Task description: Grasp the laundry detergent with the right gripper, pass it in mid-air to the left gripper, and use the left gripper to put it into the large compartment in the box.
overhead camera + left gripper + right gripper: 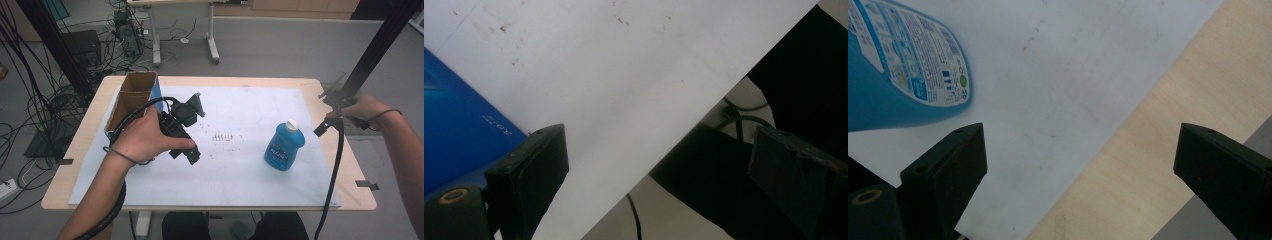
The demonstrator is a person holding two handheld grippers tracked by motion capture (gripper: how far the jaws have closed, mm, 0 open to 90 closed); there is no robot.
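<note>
A blue bottle (pixel 284 146) with a white cap appears to stand upright on the white sheet (pixel 240 105), right of centre. In the right gripper view its labelled side (pixel 903 65) fills the upper left. My right gripper (pixel 329 111) hovers at the table's right edge, just right of the bottle, with its jaws wide apart and nothing between them (pixel 1080 131). My left gripper (pixel 190 152) is held over the sheet left of centre, beside an open cardboard box (pixel 132 95) with a blue side. It is open and holds nothing (pixel 659 135). A deep blue printed surface (pixel 454 130) lies at its left.
The wooden table (pixel 350 165) shows bare margins around the sheet. A black frame post (pixel 375 50) rises past the right edge, behind my right hand. Cables and equipment (pixel 125 35) crowd the floor at the far left. Beyond the sheet's edge I see dark shapes and a cable (pixel 734 120).
</note>
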